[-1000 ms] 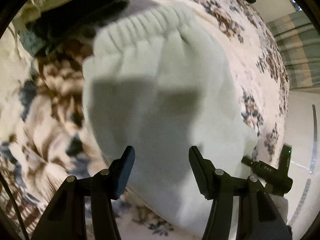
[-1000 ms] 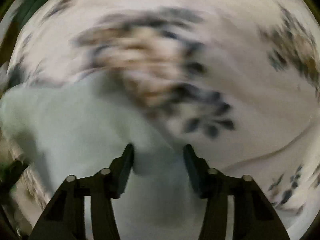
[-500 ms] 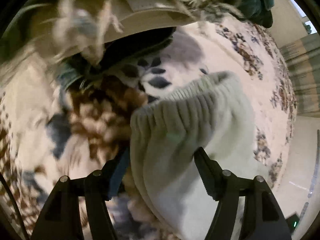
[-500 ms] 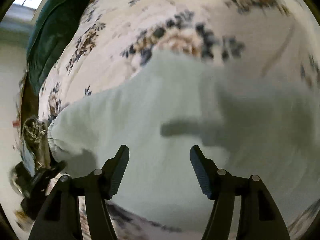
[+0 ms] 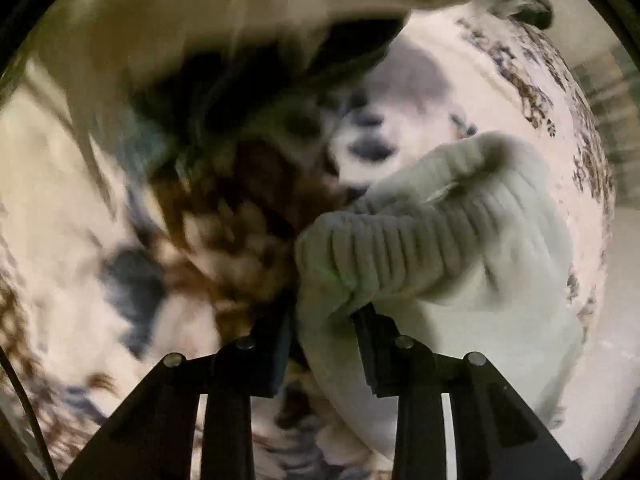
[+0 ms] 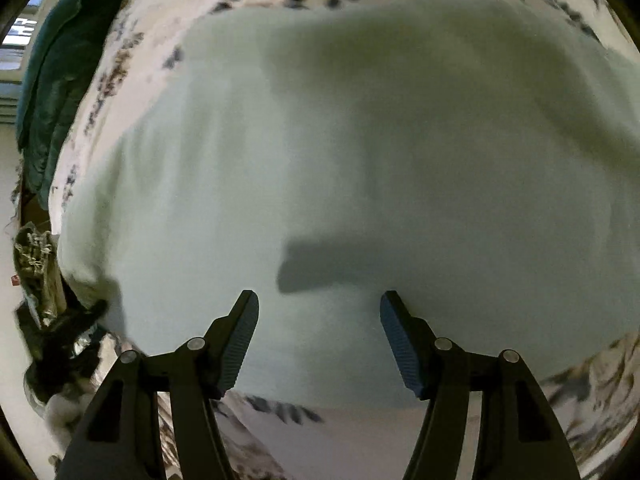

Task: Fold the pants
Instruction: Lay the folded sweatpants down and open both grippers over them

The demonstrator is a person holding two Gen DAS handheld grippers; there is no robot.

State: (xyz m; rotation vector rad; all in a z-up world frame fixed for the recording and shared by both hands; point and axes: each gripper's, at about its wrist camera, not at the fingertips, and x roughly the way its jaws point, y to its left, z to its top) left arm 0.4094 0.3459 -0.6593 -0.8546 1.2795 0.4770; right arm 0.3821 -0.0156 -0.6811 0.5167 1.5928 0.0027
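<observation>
left claw (image 5: 322,336) now pinching pants (image 5: 400,256) waistband corner

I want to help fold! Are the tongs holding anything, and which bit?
The left tongs have just closed on the pale mint-green fleece pants, pinching their ribbed waistband. The right tongs hang open above them, holding nothing.

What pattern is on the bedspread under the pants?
Floral: dark blue and brown flowers on a cream bedspread, clearest in the right wrist view.

Home bedroom, floral bedspread (image 6: 400,440), curtain (image 5: 608,92), piled clothes (image 6: 52,92)
</observation>
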